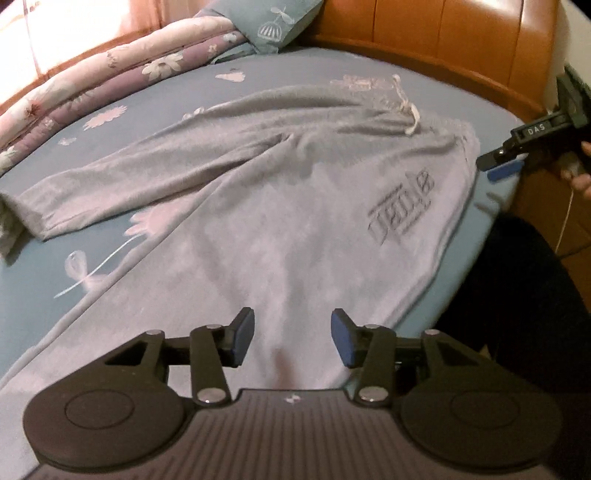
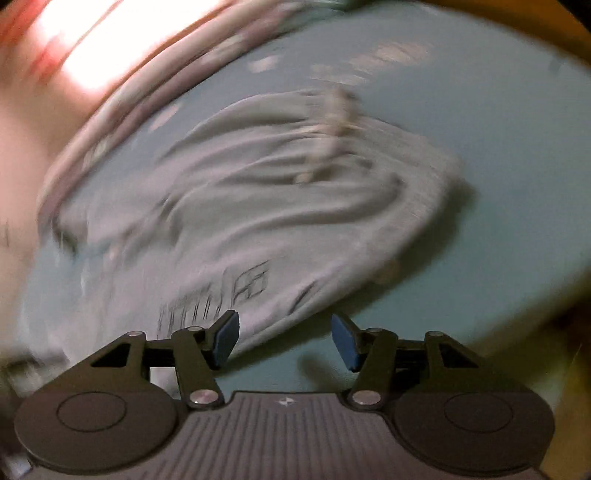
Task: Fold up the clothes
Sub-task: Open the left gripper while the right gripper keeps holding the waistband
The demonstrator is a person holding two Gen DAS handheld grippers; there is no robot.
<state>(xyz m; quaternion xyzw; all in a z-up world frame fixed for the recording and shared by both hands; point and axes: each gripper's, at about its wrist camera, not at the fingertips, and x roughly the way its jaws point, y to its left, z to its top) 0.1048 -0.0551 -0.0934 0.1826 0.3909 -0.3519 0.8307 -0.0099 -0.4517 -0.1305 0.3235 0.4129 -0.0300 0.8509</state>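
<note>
one grey pair of sweatpants [image 1: 280,192] spread flat on a blue floral bed sheet [image 1: 44,302], not yet folded.

two grippers, both spread and empty: left gripper [image 1: 293,339] low over a trouser leg, right gripper [image 2: 284,339] over the sheet just beside the waistband edge. two legs lying apart, one white drawstring [image 1: 408,110], one logo [image 1: 400,206]. no fold begun, judging by the flat lay; whole task left. one quilt [image 1: 92,92] and one pillow [image 1: 273,22] beyond.
</note>
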